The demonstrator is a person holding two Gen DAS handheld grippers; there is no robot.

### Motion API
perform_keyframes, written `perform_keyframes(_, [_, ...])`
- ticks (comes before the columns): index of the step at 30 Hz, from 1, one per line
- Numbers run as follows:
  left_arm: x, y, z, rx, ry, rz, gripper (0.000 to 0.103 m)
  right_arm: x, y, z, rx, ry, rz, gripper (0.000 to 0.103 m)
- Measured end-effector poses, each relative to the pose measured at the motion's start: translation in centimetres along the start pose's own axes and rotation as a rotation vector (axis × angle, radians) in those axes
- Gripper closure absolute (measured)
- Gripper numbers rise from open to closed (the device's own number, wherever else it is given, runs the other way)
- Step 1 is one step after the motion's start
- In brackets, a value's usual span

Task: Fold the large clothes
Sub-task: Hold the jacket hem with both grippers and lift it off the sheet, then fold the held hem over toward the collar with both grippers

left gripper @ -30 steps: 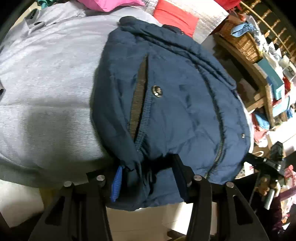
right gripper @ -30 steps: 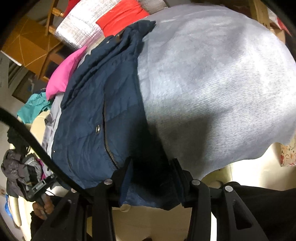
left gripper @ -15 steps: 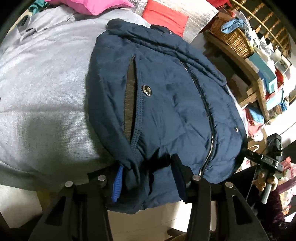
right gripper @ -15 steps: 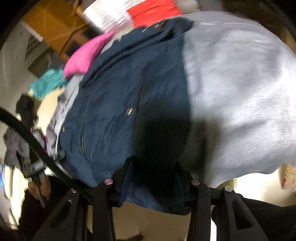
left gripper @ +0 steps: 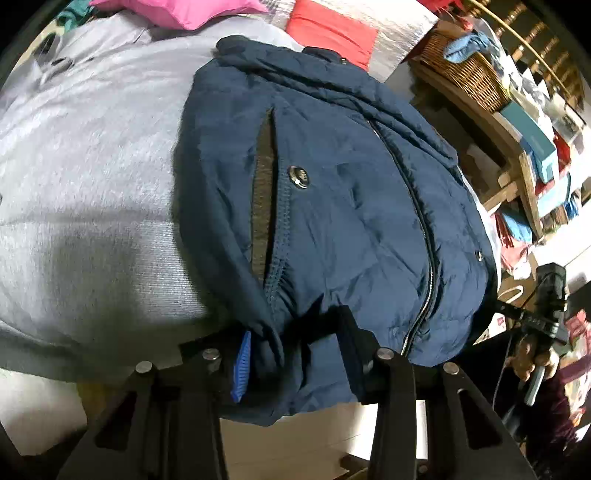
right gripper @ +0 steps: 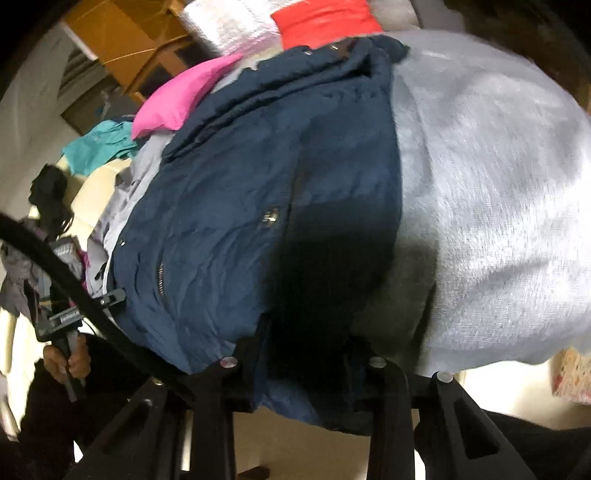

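A navy padded jacket (left gripper: pixel 343 206) with a zip and a snap button lies over a grey knit garment (left gripper: pixel 85 173). My left gripper (left gripper: pixel 295 350) is shut on the jacket's near hem beside the pocket slit. In the right wrist view the same jacket (right gripper: pixel 236 229) lies left of the grey garment (right gripper: pixel 491 206). My right gripper (right gripper: pixel 303 354) is shut on the jacket's other near hem corner, where the cloth is in dark shadow. Each view shows the other gripper held in a hand at its edge.
Pink (left gripper: pixel 184 11) and red (left gripper: pixel 332 29) cloths and a silver mat lie at the far side. A wooden shelf with a wicker basket (left gripper: pixel 465 74) and boxes stands to the right. A teal cloth (right gripper: pixel 96 147) lies far left in the right wrist view.
Both grippers keep their hold on the hem. The jacket has been drawn across the grey garment, and the right wrist view has swung, showing more of the room on the left.
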State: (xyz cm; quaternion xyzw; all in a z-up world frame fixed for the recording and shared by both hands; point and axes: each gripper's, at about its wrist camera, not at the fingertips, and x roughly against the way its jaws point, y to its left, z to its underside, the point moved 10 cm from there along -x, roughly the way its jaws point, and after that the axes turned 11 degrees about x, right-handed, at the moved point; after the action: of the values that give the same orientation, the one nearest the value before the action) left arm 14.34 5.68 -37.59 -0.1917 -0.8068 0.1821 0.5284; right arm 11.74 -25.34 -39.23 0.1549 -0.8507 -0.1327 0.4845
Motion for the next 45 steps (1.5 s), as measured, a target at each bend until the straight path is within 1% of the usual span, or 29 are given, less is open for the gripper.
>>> perform_keyframes(1, [-0.1, 0.1, 0.0, 0.004, 0.000, -0.009, 0.058, -0.3, -0.4, 0.1, -0.023, 0.011, 0.006, 0.067])
perform_keyframes(2, [-0.3, 0.1, 0.1, 0.002, 0.002, -0.016, 0.057, -0.5, -0.7, 0.2, -0.041, 0.023, 0.006, 0.067])
perform_keyframes(4, [-0.4, -0.1, 0.2, -0.026, -0.002, -0.033, 0.057, -0.5, -0.9, 0.3, -0.027, 0.027, 0.019, 0.066])
perform_keyframes(5, [-0.4, -0.2, 0.2, -0.036, -0.007, -0.034, 0.059, -0.5, -0.7, 0.2, 0.005, 0.027, 0.031, 0.073])
perform_keyframes(6, [-0.2, -0.2, 0.2, -0.036, -0.011, -0.031, 0.066, -0.4, -0.3, 0.1, 0.036, 0.021, 0.046, 0.078])
perform_keyframes(7, [-0.1, -0.2, 0.1, -0.032, -0.015, -0.025, 0.069, -0.2, 0.0, 0.0, 0.056, 0.014, 0.056, 0.084])
perform_keyframes(8, [0.1, -0.2, 0.1, -0.024, -0.018, -0.013, 0.074, 0.2, 0.2, -0.1, 0.065, 0.002, 0.056, 0.089])
perform_keyframes(9, [0.3, -0.2, 0.0, -0.021, -0.022, -0.002, 0.079, 0.6, 0.3, -0.3, 0.068, -0.009, 0.058, 0.090])
perform_keyframes(12, [1.3, -0.9, 0.2, -0.048, -0.045, 0.019, 0.085, 2.0, 1.1, -0.6, 0.079, -0.046, 0.055, 0.092])
perform_keyframes(15, [2.9, -2.7, 0.6, -0.103, -0.069, 0.061, 0.086, 3.3, 2.6, -0.8, 0.106, -0.068, 0.024, 0.092])
perform_keyframes(17, [3.4, -3.6, 0.8, -0.114, -0.069, 0.090, 0.086, 3.8, 3.4, -1.0, 0.132, -0.068, 0.005, 0.092])
perform_keyframes(18, [3.3, -3.6, 0.9, -0.114, -0.065, 0.092, 0.086, 3.8, 3.5, -1.1, 0.135, -0.063, 0.000, 0.092])
perform_keyframes(20, [2.7, -3.0, 0.9, -0.103, -0.049, 0.049, 0.085, 3.0, 3.6, -1.2, 0.135, -0.042, -0.003, 0.092])
perform_keyframes(22, [1.6, -1.6, 0.7, -0.067, -0.020, -0.013, 0.081, 1.7, 3.0, -1.8, 0.110, -0.010, -0.009, 0.088])
perform_keyframes(23, [1.1, -1.2, 0.7, -0.054, -0.007, -0.032, 0.073, 1.2, 2.5, -1.8, 0.084, 0.007, -0.012, 0.086])
perform_keyframes(24, [0.6, -0.7, 0.7, -0.039, 0.009, -0.052, 0.061, 0.6, 1.9, -1.7, 0.050, 0.024, -0.013, 0.082])
perform_keyframes(25, [0.3, -0.6, 0.9, -0.029, 0.024, -0.057, 0.057, 0.2, 1.4, -1.6, 0.023, 0.037, -0.015, 0.070])
perform_keyframes(26, [0.0, -0.6, 1.0, -0.030, 0.032, -0.058, 0.057, -0.3, 0.8, -1.4, -0.009, 0.049, -0.018, 0.067])
perform_keyframes(28, [-0.2, -0.9, 1.0, -0.053, 0.027, -0.053, 0.057, -1.1, 0.3, -1.2, -0.023, 0.052, -0.030, 0.068])
perform_keyframes(29, [-0.2, -0.9, 1.1, -0.052, 0.026, -0.049, 0.060, -1.4, 0.3, -1.0, -0.012, 0.059, -0.023, 0.075])
perform_keyframes(30, [-0.1, -0.9, 1.1, -0.050, 0.022, -0.041, 0.073, -1.3, 0.4, -1.0, 0.005, 0.055, -0.011, 0.079])
perform_keyframes(31, [0.1, -0.9, 1.0, -0.048, 0.013, -0.032, 0.078, -0.9, 0.6, -0.9, 0.024, 0.045, -0.005, 0.083])
perform_keyframes(32, [0.4, -1.0, 1.0, -0.041, 0.010, -0.013, 0.081, -0.3, 1.1, -1.0, 0.047, 0.024, -0.007, 0.086])
perform_keyframes(33, [0.4, -1.1, 1.2, -0.040, 0.006, -0.001, 0.084, 0.5, 1.6, -1.2, 0.064, 0.000, -0.015, 0.088])
perform_keyframes(35, [1.1, -1.7, 1.5, -0.069, -0.013, 0.012, 0.086, 2.3, 2.3, -1.5, 0.089, -0.044, -0.017, 0.092])
perform_keyframes(38, [2.7, -3.4, 1.5, -0.111, -0.047, 0.046, 0.088, 4.8, 3.4, -2.1, 0.125, -0.101, -0.009, 0.093])
perform_keyframes(40, [4.4, -4.5, 1.5, -0.126, -0.068, 0.078, 0.093, 6.6, 4.2, -2.7, 0.142, -0.132, -0.013, 0.093])
perform_keyframes(43, [6.8, -5.8, 1.4, -0.147, -0.095, 0.116, 0.093, 8.9, 5.3, -3.3, 0.166, -0.174, -0.021, 0.094])
perform_keyframes(45, [8.6, -6.5, 1.4, -0.161, -0.109, 0.143, 0.093, 10.7, 5.8, -3.6, 0.169, -0.207, -0.044, 0.094])
